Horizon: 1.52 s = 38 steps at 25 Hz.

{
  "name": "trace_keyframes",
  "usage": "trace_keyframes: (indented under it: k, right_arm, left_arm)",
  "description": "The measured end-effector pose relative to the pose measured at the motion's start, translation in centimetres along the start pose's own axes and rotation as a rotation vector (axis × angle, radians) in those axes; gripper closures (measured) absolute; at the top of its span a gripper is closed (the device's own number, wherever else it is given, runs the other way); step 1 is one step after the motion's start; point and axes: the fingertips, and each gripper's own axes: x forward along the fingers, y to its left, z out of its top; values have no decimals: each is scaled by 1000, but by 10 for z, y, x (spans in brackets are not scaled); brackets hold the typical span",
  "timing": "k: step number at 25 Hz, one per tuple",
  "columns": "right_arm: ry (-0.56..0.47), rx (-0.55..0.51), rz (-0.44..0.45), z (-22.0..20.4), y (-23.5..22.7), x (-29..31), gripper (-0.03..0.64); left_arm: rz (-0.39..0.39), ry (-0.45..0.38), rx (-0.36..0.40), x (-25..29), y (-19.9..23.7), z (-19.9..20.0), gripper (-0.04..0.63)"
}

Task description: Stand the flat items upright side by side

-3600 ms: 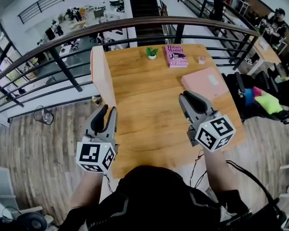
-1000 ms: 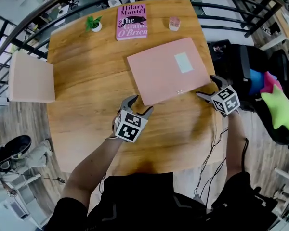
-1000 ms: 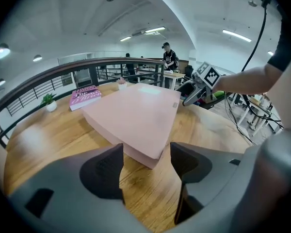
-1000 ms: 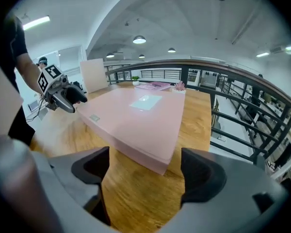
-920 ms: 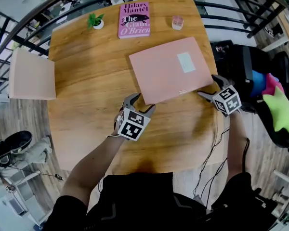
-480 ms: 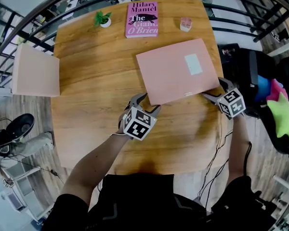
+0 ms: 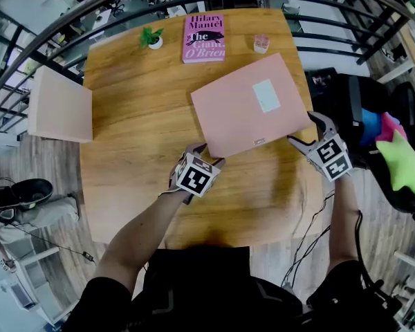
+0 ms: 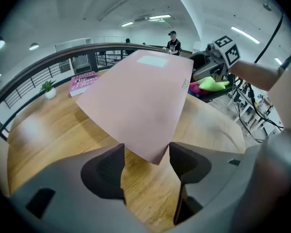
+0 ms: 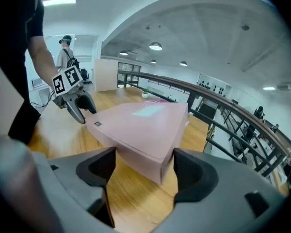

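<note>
The left gripper [image 7: 207, 154] and the right gripper [image 7: 302, 128] are no longer hovering over the near edge of the counter [image 7: 138, 151]. They are now sitting at the two near corners of the pink box [image 7: 249, 106], left gripper at the left corner and right gripper at the right. The right gripper's fingers [image 9: 191, 171] have just been closing, with the box's corner between them. The box, which lay flat a moment ago, is now tilting: its right near corner is rising off the counter with the right gripper, while its left near corner is staying low between the left gripper's fingers [image 8: 104, 171].
</note>
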Motion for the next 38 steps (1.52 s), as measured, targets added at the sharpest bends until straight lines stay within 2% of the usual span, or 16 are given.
trace_keyframes:
  k: [14,19,23,30,34,38]
  right_arm:
    - [-23,-271,-74,101,68,-63,301]
    - [-2,-395,-102,135,92,-72,310]
    - [10,-519,-120,154,112,-76,313]
    - [28,-671,-135,181,143,-74,321]
    - [53,-772,-146,193,159,-71,325]
    - [65,-848,-150,211,188,-67,328]
  left_arm:
    - [-3,48,54,-3,2,-42,291]
    - [-38,80,101,-4,-2,-48,293]
    - [-101,95,117,-2,-9,-55,311]
    - [-114,110,187,-6,-15,-64,316]
    - [-140,80,211,-15,-19,-62,317]
    - [-136,-11,206,-45,-15,-61,316]
